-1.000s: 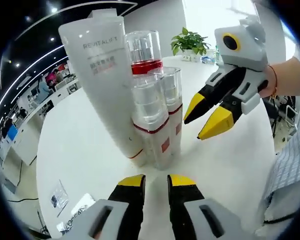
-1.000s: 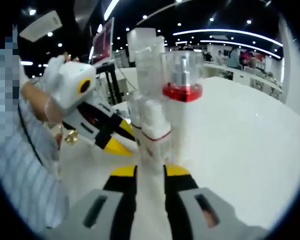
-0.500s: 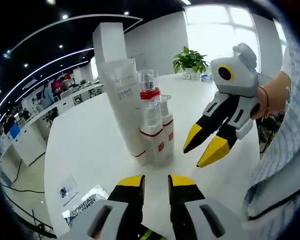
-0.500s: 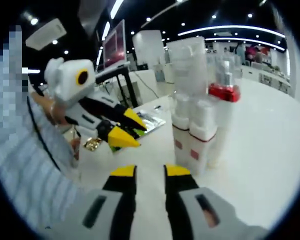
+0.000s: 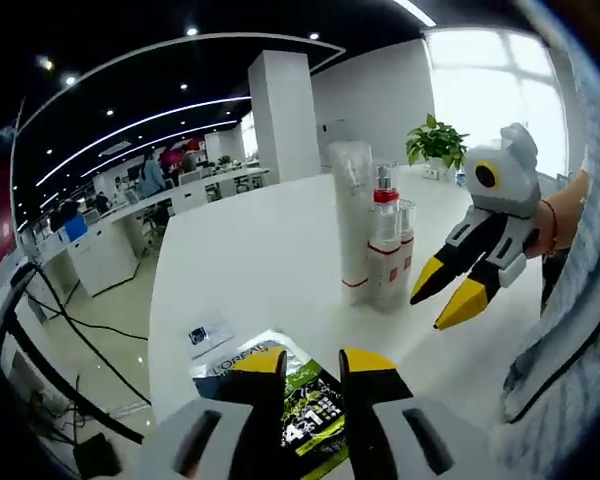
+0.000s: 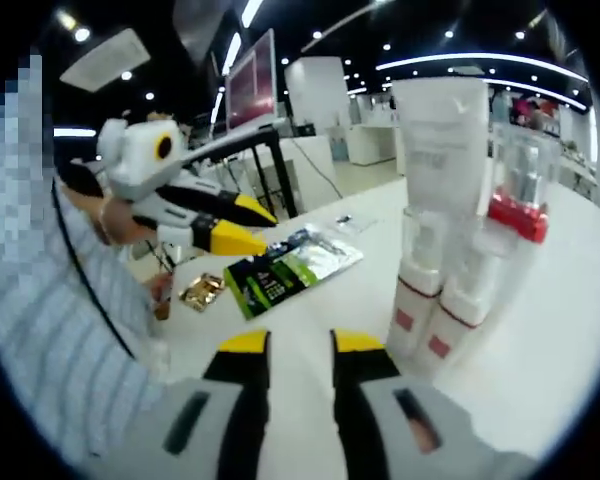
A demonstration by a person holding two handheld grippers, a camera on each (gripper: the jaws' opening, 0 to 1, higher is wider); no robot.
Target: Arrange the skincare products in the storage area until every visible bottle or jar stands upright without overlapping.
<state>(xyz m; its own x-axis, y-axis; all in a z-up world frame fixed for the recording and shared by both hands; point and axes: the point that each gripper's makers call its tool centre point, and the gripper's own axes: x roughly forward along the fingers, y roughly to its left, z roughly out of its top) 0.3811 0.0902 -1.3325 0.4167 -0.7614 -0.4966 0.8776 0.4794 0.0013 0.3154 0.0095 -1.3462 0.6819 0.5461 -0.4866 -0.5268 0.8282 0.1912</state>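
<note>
Both views are bright over the white table (image 5: 280, 250) and dark toward the ceiling, where rows of small spot lamps and long light strips bend into arcs from the fisheye lens. In the left gripper view, daylight floods in from large windows (image 5: 480, 110) at the upper right and blows out to plain white; straight walls and the pillar (image 5: 280, 110) curve near the edge. The right gripper view is softer: the white tube (image 6: 440, 150) and the clear-capped bottles (image 6: 460, 280) beside it look slightly blurred, with glare on their plastic. Shadows on the table are faint and short.
</note>
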